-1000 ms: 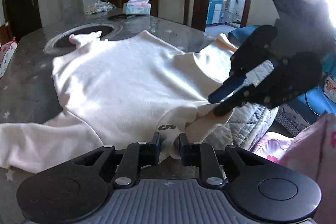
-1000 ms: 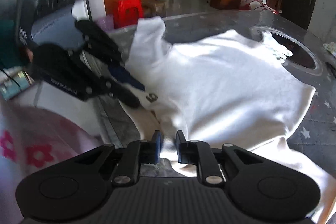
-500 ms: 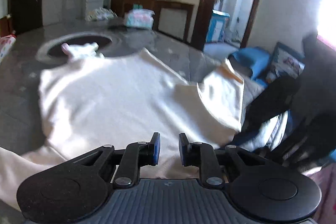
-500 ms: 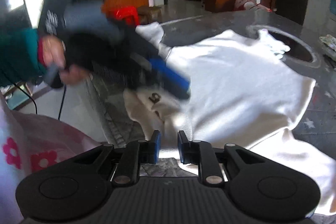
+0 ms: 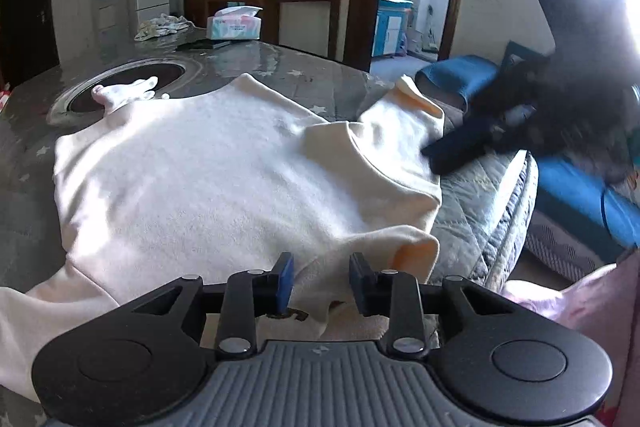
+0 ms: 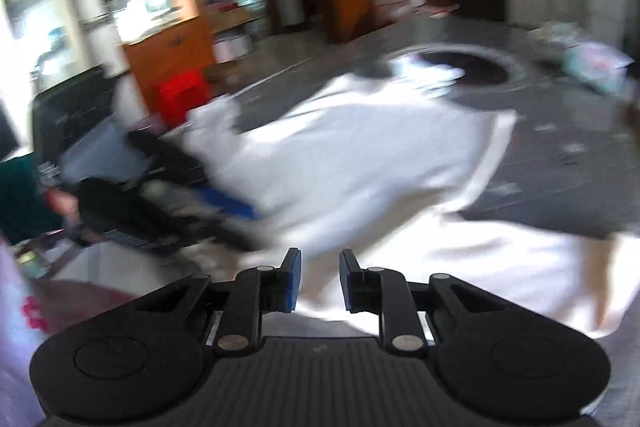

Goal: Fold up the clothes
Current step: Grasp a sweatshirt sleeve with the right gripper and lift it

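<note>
A cream sweatshirt (image 5: 208,179) lies spread on the dark table (image 5: 304,75), one sleeve toward the round inset and its near hem folded over. My left gripper (image 5: 320,285) is open just above the near hem, holding nothing. My right gripper (image 6: 319,279) is open above the sweatshirt's near sleeve (image 6: 500,271) and holds nothing; that view is blurred. The right gripper also shows in the left wrist view (image 5: 452,155), blurred, beside the far right sleeve. The left gripper shows in the right wrist view (image 6: 224,223) at the sweatshirt's left edge.
A round dark inset (image 5: 124,87) sits in the table at the back left. A tissue box (image 5: 234,25) and a crumpled cloth (image 5: 160,25) stand at the far edge. A grey quilted pad (image 5: 480,211) hangs at the table's right edge, with blue seating (image 5: 576,203) beyond.
Both grippers have opened and let go of the sweatshirt's hem. The right gripper has swung away toward the far sleeve, and its view is now blurred.
</note>
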Demonstrator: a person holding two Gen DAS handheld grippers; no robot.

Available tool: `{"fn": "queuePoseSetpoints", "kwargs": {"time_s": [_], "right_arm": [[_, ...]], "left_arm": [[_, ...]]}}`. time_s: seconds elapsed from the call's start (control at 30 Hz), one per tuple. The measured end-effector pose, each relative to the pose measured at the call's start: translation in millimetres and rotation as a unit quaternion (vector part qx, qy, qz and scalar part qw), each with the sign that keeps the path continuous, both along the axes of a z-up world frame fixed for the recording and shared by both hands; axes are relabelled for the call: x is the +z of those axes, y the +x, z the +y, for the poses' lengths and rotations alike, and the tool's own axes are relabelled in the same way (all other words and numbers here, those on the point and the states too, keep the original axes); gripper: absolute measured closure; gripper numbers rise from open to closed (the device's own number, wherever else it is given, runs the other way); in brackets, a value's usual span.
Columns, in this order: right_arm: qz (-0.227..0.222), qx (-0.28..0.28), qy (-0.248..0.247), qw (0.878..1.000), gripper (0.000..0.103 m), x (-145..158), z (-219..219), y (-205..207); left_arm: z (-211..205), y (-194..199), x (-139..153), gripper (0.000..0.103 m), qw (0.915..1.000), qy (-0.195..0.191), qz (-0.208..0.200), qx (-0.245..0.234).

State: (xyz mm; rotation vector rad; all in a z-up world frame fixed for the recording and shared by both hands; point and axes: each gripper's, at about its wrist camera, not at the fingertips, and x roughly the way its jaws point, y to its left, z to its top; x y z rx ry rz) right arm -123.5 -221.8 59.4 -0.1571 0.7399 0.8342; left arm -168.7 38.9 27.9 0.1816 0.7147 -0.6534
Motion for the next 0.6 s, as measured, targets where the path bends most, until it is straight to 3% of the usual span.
{"fn": "queuePoseSetpoints", "kwargs": {"time_s": [0.1,0.2,0.27,0.43,0.6], "right_arm": [[-0.038,-0.088,-0.043,0.994,0.084,1.6,-20.4,15.4],[-0.074,-0.185,-0.095,0.975,0.081,-7.1,-39.3,38.4],[-0.074,-0.225,-0.103,0.966,0.072,-14.1,-50.4,53.7],[-0.066,-0.266,-0.118,0.954,0.071,-33.9,-60.0,78.3],[-0.071,-0.298,-0.14,0.942,0.073,-46.8,-73.6,80.6]], "left_arm": [[2.5,-3.5,7.0,0.069,0.9998,0.0,0.003,-0.018],[4.5,-4.4,22.0,0.065,0.9997,-0.017,-0.015,-0.013],[2.7,0.6,29.2,0.063,0.9989,-0.043,-0.017,-0.005],[-19.9,16.3,25.0,0.062,0.9972,-0.073,-0.008,-0.012],[-37.3,14.3,5.4,0.062,0.9972,-0.049,0.028,-0.048]]}}
